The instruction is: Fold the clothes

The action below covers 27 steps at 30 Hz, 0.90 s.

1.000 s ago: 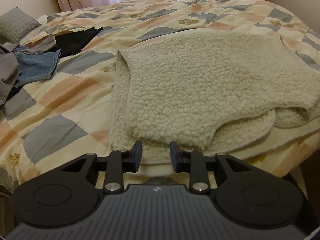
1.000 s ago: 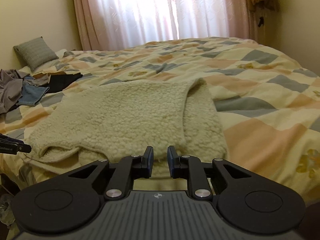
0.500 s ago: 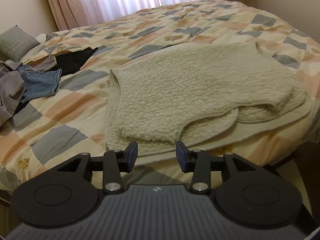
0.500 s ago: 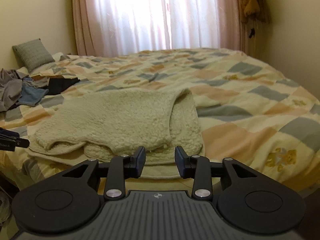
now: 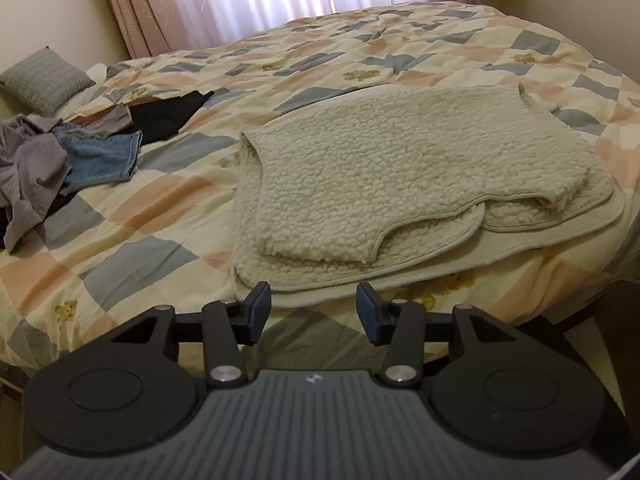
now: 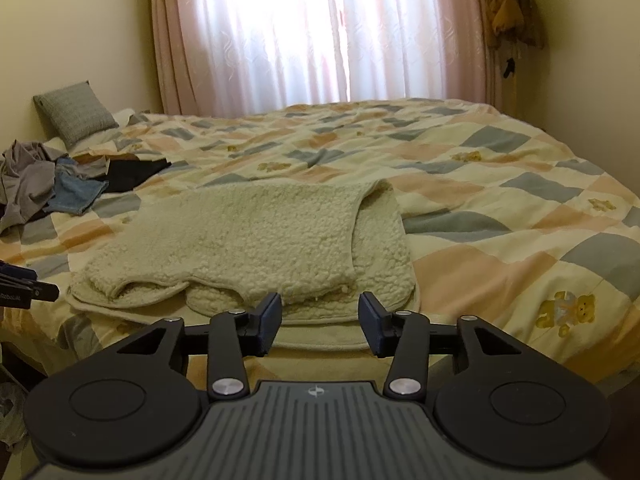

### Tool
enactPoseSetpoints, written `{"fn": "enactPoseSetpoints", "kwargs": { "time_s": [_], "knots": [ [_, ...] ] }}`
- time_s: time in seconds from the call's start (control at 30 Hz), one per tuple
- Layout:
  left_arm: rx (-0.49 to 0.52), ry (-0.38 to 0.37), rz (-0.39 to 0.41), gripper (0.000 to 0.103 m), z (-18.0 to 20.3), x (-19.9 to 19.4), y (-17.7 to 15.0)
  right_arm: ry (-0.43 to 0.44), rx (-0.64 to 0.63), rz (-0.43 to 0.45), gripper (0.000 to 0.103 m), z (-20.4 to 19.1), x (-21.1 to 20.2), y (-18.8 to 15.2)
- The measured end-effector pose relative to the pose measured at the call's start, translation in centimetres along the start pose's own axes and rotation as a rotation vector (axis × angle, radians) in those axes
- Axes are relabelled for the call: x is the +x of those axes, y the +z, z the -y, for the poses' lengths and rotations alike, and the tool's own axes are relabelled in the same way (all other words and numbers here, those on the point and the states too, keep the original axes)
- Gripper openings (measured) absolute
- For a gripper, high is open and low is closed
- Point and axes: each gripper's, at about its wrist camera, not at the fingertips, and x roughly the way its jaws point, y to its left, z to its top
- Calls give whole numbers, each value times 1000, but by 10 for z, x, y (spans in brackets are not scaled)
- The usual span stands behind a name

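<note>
At the bottom of the frame the right gripper [image 6: 320,322] hangs with jaws spread, empty, just short of a cream fleece garment [image 6: 256,240] folded at mid-frame on the patchwork quilt [image 6: 500,216]. A pile of clothes [image 6: 52,188] lies at centre left, and the left gripper [image 6: 24,286] pokes in at the left edge.

Left tool [image 5: 313,312], right tool [image 6: 320,322]: black, ribbed grey housing, silver screws, navy pads.

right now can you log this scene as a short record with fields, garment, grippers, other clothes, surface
garment: cream fleece garment, folded over on itself, lying flat near the bed's front edge
left gripper: open, holding nothing, just short of the garment's near hem
right gripper: open, holding nothing, at the near hem
other clothes: loose clothes pile at far left, unfolded, with denim and grey and black pieces
surface: patchwork quilt
background: grey pillow, pink curtains
</note>
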Motion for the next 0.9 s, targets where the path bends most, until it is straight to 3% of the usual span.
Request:
{"fn": "enactPoseSetpoints", "kwargs": {
  "time_s": [0.13, 0.33, 0.53, 0.7, 0.83, 0.9],
  "knots": [
    [-141, -89, -27, 55, -30, 12, -9, 0, 8, -21, 47, 1, 8, -2],
    [-574, -226, -68, 62, -101, 58, -26, -9, 15, -78, 47, 4, 33, -3],
    [-875, -315, -43, 63, -133, 108, -38, -6, 5, -111, 47, 2, 59, 5],
    [-1045, -428, -9, 63, -145, 133, -51, -24, 3, -112, 48, 6, 77, 14],
    [-1054, -566, 93, 61, -144, 133, -47, -38, 1, -112, 48, 9, 91, 21],
    [-985, -540, 108, 61, -138, 132, -39, -46, 2, -107, 48, 11, 96, 25]
  ]
}}
